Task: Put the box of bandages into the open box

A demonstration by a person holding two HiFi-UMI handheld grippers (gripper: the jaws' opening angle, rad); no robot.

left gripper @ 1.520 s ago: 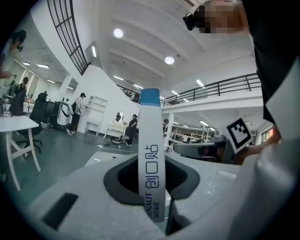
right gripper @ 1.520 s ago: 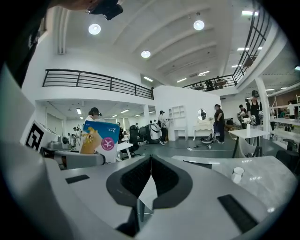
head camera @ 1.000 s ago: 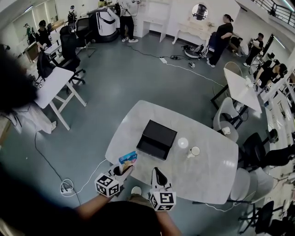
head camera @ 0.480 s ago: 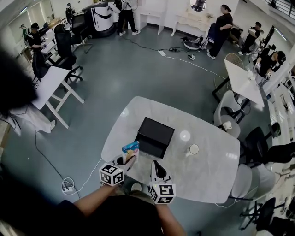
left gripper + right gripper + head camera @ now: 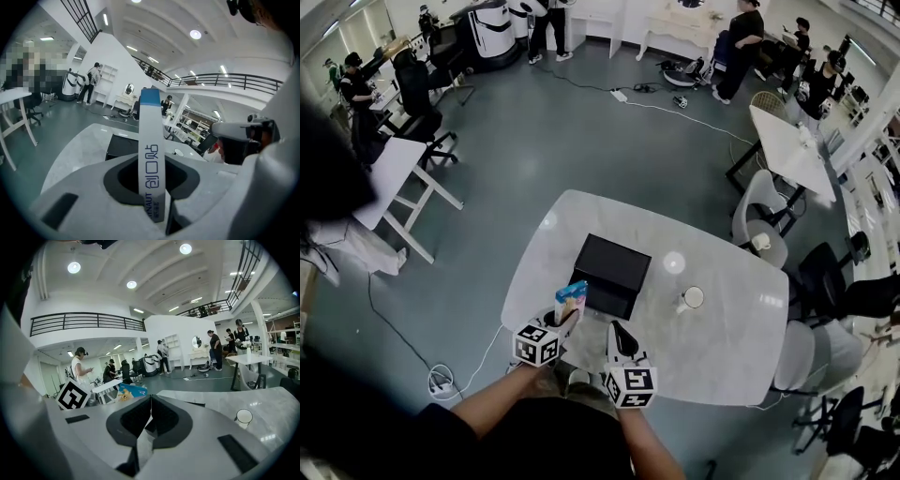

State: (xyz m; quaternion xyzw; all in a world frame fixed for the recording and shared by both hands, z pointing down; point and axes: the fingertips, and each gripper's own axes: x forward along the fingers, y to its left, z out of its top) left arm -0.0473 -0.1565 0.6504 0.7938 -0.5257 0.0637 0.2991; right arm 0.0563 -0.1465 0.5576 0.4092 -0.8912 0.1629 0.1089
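While both forearms (image 5: 492, 403) reach forward, the left hand-held gripper (image 5: 563, 321) pinches the box of bandages (image 5: 571, 300). The right hand-held gripper (image 5: 620, 334) is closed.

Bandage box (image 5: 571, 301) blue, white, yellow; open box (image 5: 614, 269) black; table (image 5: 722, 349) pale marbled grey

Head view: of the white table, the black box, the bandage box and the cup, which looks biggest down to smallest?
1. white table
2. black box
3. bandage box and cup: they look close in size. The bandage box is held up nearer the camera, so I can't rank them.
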